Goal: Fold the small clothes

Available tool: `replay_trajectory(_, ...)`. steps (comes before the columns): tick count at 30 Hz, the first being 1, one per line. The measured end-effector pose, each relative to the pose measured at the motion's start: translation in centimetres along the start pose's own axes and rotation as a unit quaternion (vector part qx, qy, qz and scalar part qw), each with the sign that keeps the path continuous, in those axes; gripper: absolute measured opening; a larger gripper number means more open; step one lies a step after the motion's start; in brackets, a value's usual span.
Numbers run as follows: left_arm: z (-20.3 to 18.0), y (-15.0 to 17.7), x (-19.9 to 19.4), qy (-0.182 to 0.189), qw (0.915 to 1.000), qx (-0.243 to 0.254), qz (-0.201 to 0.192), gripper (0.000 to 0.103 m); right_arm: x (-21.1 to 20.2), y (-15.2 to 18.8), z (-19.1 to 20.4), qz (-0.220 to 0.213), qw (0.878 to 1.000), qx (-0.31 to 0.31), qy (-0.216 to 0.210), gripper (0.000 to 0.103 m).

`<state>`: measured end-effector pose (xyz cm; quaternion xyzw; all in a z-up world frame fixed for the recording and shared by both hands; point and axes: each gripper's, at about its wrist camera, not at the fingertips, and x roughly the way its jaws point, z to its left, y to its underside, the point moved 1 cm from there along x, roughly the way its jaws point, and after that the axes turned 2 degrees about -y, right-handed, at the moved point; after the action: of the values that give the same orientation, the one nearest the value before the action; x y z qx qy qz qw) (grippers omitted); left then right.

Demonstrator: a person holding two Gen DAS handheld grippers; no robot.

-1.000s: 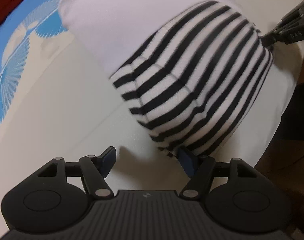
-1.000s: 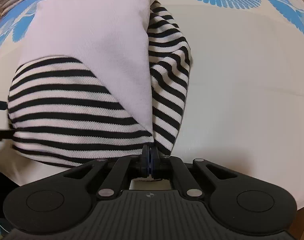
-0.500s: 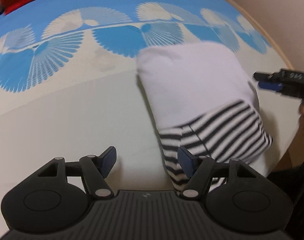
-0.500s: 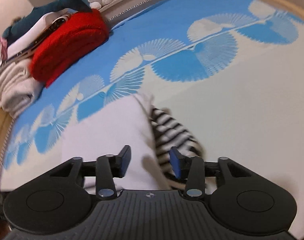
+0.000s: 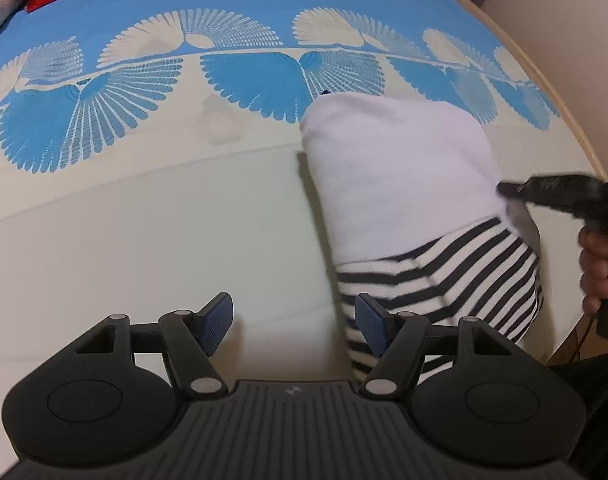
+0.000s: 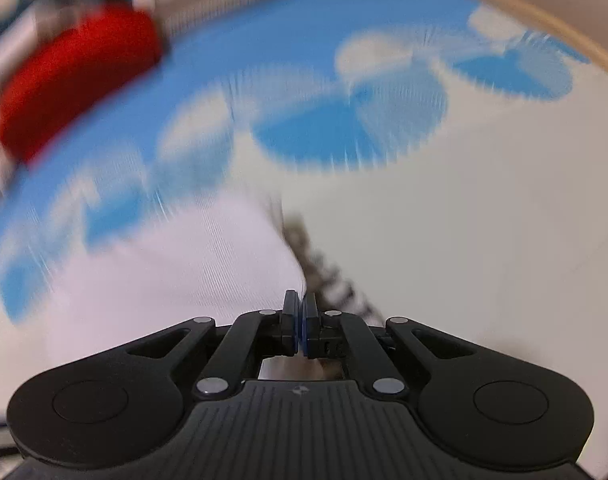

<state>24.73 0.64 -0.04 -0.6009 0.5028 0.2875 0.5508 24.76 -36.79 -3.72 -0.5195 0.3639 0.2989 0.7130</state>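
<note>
both grippers point downward
left gripper [image 5: 290, 322] jaws wide apart, nothing between; right gripper [image 6: 300, 326] pads pressed together, a hand [image 5: 598, 268] holding it.

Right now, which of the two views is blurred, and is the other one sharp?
Right wrist view: heavy motion blur smears the cloth, the red pile and the garment; only the right gripper reads crisp. Left wrist view: mostly sharp, fisheye-bent at the edges, garment slightly soft.
</note>
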Motion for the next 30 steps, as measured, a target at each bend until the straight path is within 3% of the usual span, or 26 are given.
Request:
replay_trajectory(4,-0.2,-0.1,-0.4,0.021,0.9997,-0.011,-0.009,0.073,0.7,0.7,1.5,0.004,0.997,-0.065,0.049,0.001)
replay_trajectory(7,-0.5,-0.3,-0.9,0.067,0.9969,-0.035,-0.024,0.073,0.5,0.8,0.6,0.009,0.995,-0.067,0.077,0.001)
replay_trajectory(10,-1.4,-0.4,-0.1,0.116,0.9918,-0.054,-0.006,0.073,-0.4,0.4,-1.5,0.000,0.999,-0.014,0.050,0.001)
replay_trajectory(11,-1.8,-0.4,0.6,0.112,0.9923,-0.054,0.003,0.073,-1.2,0.2,-2.2,-0.018,0.999,0.006,0.035,0.002)
replay_trajectory(13,-2.7,0.0,2.5,0.069,0.9962,-0.040,0.035,0.074,-2.7,0.1,-3.0,-0.054,0.998,0.028,0.006,0.003)
replay_trajectory(15,-3.2,0.4,4.2,0.033,0.9964,-0.031,0.071,0.077,-3.9,0.1,-3.4,-0.077,0.996,0.048,-0.026,0.027)
replay_trajectory(16,-3.0,0.2,4.3,0.035,0.9958,-0.041,0.074,0.077,-4.0,0.0,-3.6,-0.077,0.994,0.059,-0.047,0.052)
replay_trajectory(17,-2.8,-0.1,4.2,0.046,0.9948,-0.057,0.072,0.077,-3.9,0.2,-3.8,-0.067,0.993,0.071,-0.073,0.065)
replay_trajectory(18,-2.4,-0.5,3.9,0.058,0.9934,-0.076,0.063,0.076,-3.5,0.4,-3.8,-0.046,0.990,0.082,-0.103,0.066)
replay_trajectory(20,-1.2,-1.4,2.9,0.094,0.9871,-0.126,0.031,0.078,-2.1,1.0,-3.5,-0.003,0.990,0.078,-0.117,0.066)
replay_trajectory(23,0.9,-2.3,2.9,0.108,0.9710,-0.213,0.000,0.085,-0.1,1.9,-2.9,0.043,0.996,0.043,-0.065,0.067)
replay_trajectory(26,1.8,-2.3,4.8,0.112,0.9577,-0.264,0.022,0.085,1.1,2.1,-3.2,0.064,0.995,0.048,-0.058,0.067)
replay_trajectory(30,1.4,-2.7,7.7,0.141,0.9470,-0.284,0.049,0.086,2.2,2.0,-3.3,0.075,0.993,0.069,-0.066,0.067)
